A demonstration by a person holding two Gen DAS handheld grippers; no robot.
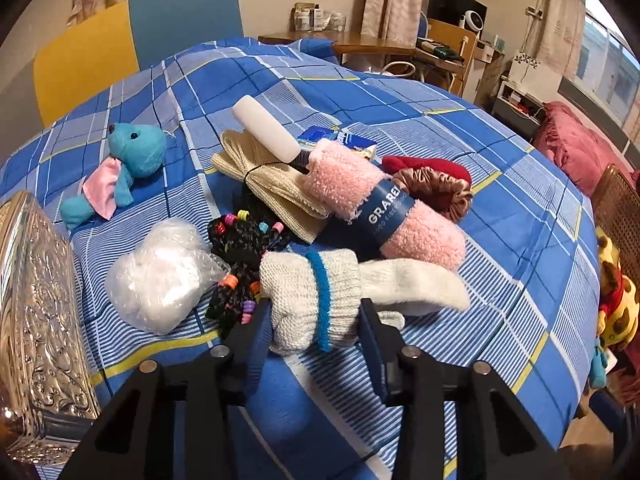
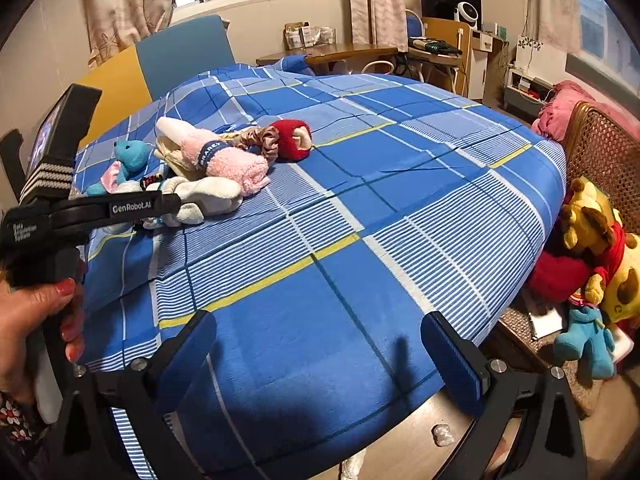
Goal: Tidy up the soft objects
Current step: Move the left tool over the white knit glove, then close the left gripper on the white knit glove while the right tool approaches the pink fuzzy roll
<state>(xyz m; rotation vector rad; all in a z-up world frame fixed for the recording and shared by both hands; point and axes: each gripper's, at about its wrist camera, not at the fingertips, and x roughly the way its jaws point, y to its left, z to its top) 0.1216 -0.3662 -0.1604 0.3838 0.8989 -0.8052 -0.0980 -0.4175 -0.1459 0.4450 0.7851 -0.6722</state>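
The left gripper (image 1: 314, 312) is clenched on a rolled white sock with a blue band (image 1: 316, 300), its two black fingers (image 1: 250, 328) pressing the roll from either side, and the roll rests on the blue checked cloth (image 1: 500, 200) right at the tool's tips. Just beyond the tips lies the pile of soft things: a pink fluffy towel roll with a dark paper band (image 1: 380, 208) straight ahead, a beige knit bundle (image 1: 272, 184) and a white tube (image 1: 266, 128) behind it, a red pouch (image 1: 432, 166) and a brown satin scrunchie (image 1: 440, 192) ahead to the right. To the left of the tips sit a black hair tie with coloured beads (image 1: 244, 256) and a clear bag of white stuffing (image 1: 160, 276) — further out on that side, a teal plush toy (image 1: 132, 160). A silver embossed box (image 1: 40, 320) stands close by the tool's left flank. The right gripper (image 2: 320, 356) hangs released over bare cloth — nothing between its blue-padded fingers (image 2: 456, 360) — with the pile well ahead to its left, where a person's hand (image 2: 28, 320) grips the other tool's handle.
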